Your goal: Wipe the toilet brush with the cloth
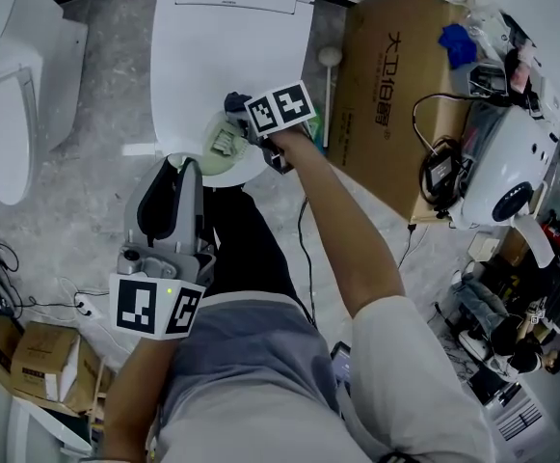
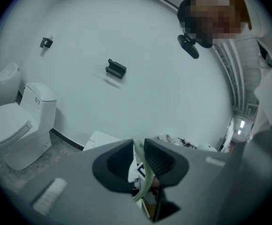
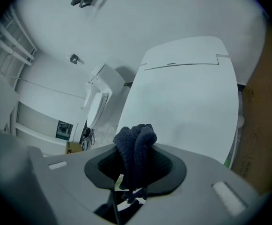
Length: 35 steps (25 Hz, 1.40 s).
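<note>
The pale green toilet brush (image 1: 224, 149) hangs over the front rim of the white toilet (image 1: 231, 46), with its bristled head up by my right gripper. My left gripper (image 1: 185, 168) is shut on the brush's thin green handle (image 2: 144, 182), which runs up between the jaws (image 2: 138, 148). My right gripper (image 1: 248, 123) is shut on a dark blue cloth (image 3: 135, 144), bunched and sticking out past the pads (image 3: 136, 156). In the head view the cloth (image 1: 235, 103) sits right against the brush head. I cannot tell whether they touch.
A second toilet (image 1: 10, 85) stands at the far left. A large cardboard box (image 1: 395, 95) leans at the right of the toilet, with a white round-ended stick (image 1: 330, 61) beside it. Cables, a white appliance (image 1: 506, 162) and clutter fill the right side. Small boxes (image 1: 39, 360) lie at lower left.
</note>
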{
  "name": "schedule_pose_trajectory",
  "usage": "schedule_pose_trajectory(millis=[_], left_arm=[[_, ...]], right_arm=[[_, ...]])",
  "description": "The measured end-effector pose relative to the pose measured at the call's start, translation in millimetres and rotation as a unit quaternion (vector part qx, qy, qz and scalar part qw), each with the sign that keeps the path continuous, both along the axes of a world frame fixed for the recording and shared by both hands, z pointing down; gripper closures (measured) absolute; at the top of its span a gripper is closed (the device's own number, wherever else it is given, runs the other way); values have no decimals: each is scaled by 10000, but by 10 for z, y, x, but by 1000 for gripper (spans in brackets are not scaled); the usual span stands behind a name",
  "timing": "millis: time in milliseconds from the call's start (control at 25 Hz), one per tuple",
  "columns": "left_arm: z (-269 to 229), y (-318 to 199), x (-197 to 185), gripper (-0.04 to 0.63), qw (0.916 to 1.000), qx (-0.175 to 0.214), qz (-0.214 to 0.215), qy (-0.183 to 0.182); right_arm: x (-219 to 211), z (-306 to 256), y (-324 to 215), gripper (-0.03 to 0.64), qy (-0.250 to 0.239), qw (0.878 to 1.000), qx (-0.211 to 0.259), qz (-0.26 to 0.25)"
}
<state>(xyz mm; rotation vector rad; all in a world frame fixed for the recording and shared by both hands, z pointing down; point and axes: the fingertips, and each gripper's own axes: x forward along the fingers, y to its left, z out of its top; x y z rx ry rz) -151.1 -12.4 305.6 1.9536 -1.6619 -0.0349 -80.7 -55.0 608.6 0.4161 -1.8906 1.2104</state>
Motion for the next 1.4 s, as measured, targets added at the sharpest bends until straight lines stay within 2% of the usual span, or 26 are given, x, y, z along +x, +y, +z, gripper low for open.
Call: schedule_pose_trajectory(millis=[200,440,920,1400], left_arm=[[2,16,1,595,10000,-9,-26,-26],[-13,40,7,595,9999,-40,-97,-57],[-30,84,20,595,9996,-24,-218,-195],[-42,140,52,595,9991,-41,-312,-287]], right_arm=[[-187,-148,-67,502,-401,9983,-41,432],[-281,-304,-37,502,-615,9975,98,347],[-102,-484,68,503,-1177,9915,127,539],[-31,-537,283,503,-1303,9888,658,-315]])
